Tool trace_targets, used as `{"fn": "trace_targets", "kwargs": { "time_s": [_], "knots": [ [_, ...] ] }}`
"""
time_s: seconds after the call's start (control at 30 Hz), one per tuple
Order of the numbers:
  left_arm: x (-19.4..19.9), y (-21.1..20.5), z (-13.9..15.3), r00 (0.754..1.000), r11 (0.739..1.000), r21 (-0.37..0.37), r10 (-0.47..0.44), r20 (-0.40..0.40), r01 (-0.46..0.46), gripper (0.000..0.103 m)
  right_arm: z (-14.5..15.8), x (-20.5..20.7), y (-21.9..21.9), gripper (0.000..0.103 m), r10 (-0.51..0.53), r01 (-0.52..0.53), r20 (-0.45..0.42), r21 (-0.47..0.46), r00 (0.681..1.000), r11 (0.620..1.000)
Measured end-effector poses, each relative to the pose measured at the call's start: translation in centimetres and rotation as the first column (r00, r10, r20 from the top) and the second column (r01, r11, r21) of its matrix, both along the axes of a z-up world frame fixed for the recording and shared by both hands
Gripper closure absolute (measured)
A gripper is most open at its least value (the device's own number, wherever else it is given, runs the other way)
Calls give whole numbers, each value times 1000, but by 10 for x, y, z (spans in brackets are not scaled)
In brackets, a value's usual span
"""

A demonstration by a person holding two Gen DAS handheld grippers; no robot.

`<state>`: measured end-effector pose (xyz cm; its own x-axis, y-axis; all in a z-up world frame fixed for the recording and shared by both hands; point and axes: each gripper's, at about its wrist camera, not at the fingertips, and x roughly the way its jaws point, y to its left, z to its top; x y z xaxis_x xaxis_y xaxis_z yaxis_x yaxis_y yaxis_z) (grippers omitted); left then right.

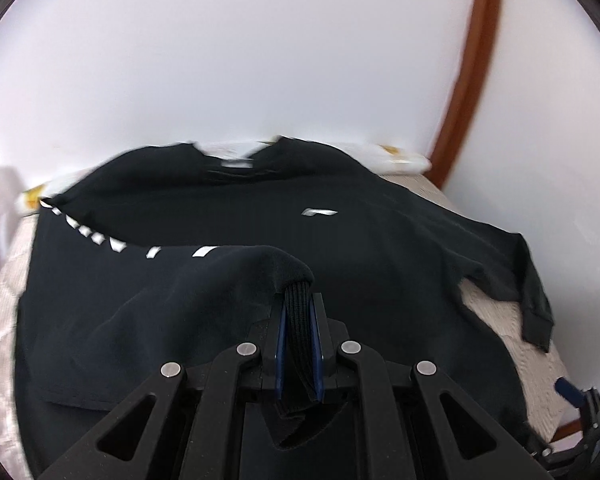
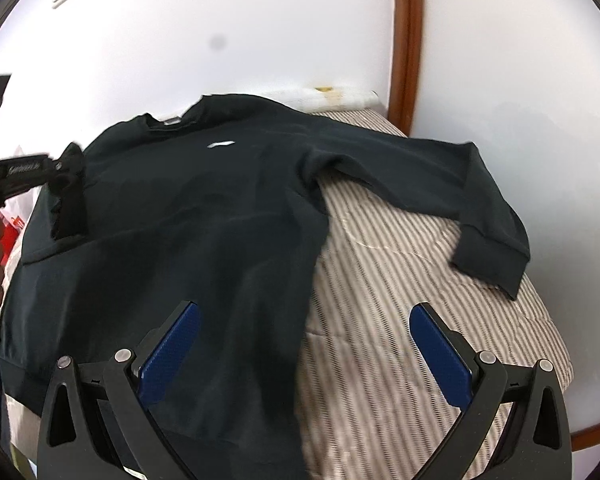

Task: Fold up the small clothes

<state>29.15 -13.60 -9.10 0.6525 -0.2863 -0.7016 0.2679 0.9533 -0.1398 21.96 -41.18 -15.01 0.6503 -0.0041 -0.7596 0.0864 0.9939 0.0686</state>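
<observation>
With your left gripper (image 1: pixel 299 344) clamped on the sleeve cuff (image 1: pixel 298 304) over the sweatshirt (image 2: pixel 204 216) on the bed (image 2: pixel 400 280), and your right gripper (image 2: pixel 304 352) spread, the other sleeve (image 2: pixel 440 184) lies far right, nearer the right one.

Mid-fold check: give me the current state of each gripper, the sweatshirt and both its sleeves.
left gripper: shut on the sleeve cuff.
right gripper: open, holding nothing, above the hem area.
black sweatshirt: spread front-up on the striped bed cover.
gripped sleeve: lifted and drawn over the body.
other sleeve: lying stretched out flat, unfolded.
</observation>
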Motion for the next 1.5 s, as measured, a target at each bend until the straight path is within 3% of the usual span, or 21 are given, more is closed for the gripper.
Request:
{"fn": "trace_targets", "kwargs": {
  "time_s": [0.23, 0.33, 0.4, 0.43, 0.6, 0.7, 0.9, 1.07, 1.27, 1.37, 1.5],
  "knots": [
    [9, -33, -16, 999, 998, 57, -28, -35, 30, 88, -22, -5, -17, 0, -16, 16, -43, -4, 999, 1000],
    [6, -27, -10, 999, 996, 85, -12, -29, 14, 66, -28, -7, -17, 0, -16, 16, -52, -3, 999, 1000],
    [-1, -16, -2, 1000, 995, 101, 10, 1, -10, 35, -29, -8, -15, 0, -12, 12, -54, 0, 998, 1000],
    [-4, -8, 3, 1000, 994, 103, 16, 18, -18, 32, -30, -8, -14, 0, -9, 10, -54, 2, 998, 1000],
    [-30, 27, 14, 996, 988, 142, 49, 80, -60, 33, -32, -12, -5, 3, 23, -21, -47, 41, 999, 999],
    [-48, 55, 16, 993, 986, 144, 78, 89, -90, 33, -35, -15, -2, 14, 28, -24, -56, 71, 998, 997],
    [-85, 128, 9, 978, 972, 119, 196, 75, -204, 33, -38, -27, 9, 32, 27, -24, -68, 40, 997, 999],
    [-123, 195, -16, 945, 936, 131, 325, 29, -326, 33, -40, -43, 9, 32, 24, -21, -73, 31, 997, 999],
    [-164, 246, -49, 918, 913, 115, 396, -33, -390, 33, -48, -64, 0, 32, 18, -13, -59, 88, 998, 996],
    [-177, 262, -60, 910, 910, 88, 411, -55, -406, 34, -50, -69, 1, 32, 41, -33, -56, 135, 998, 990],
    [-179, 267, -73, 920, 924, 35, 382, -89, -380, 37, -56, -68, 14, 32, 62, -55, -68, 100, 996, 993]
  ]
}}
